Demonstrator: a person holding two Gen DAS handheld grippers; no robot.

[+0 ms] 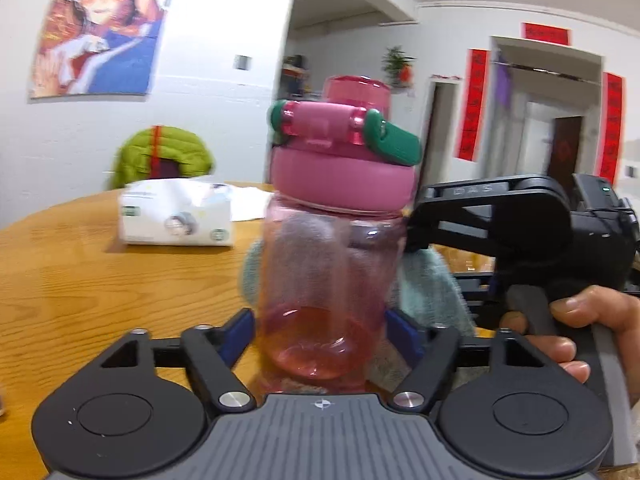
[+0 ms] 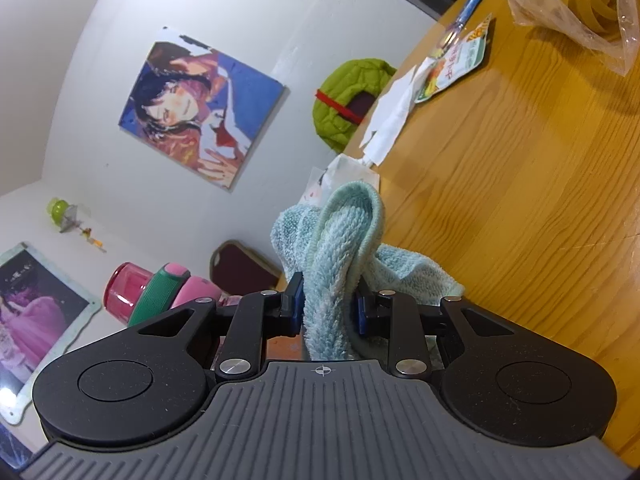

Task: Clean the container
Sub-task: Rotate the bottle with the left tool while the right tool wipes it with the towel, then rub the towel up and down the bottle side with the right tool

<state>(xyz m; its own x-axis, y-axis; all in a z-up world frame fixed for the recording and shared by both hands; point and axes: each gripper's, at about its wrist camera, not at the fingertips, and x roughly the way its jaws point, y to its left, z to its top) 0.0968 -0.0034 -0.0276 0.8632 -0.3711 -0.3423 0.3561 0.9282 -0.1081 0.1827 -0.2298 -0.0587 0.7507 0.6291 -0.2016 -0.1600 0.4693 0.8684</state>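
A see-through pink bottle (image 1: 328,264) with a pink lid and green handle stands upright above the wooden table (image 1: 72,272). My left gripper (image 1: 320,332) is shut on its lower body, with a blue pad pressed to each side. Behind the bottle to the right hangs a light teal cloth (image 1: 428,292), pinched in my right gripper (image 1: 414,240), which a person's hand (image 1: 576,320) holds. In the right wrist view the right gripper (image 2: 328,308) is shut on the folded cloth (image 2: 340,240), and the bottle's lid (image 2: 160,288) shows at the left, beside the jaws.
A white tissue pack (image 1: 176,216) lies on the table behind the bottle. A green jacket (image 1: 164,156) hangs over a chair at the far edge. A plastic bag of rubber bands (image 2: 580,4), a snack packet (image 2: 456,64) and paper (image 2: 392,120) lie on the table.
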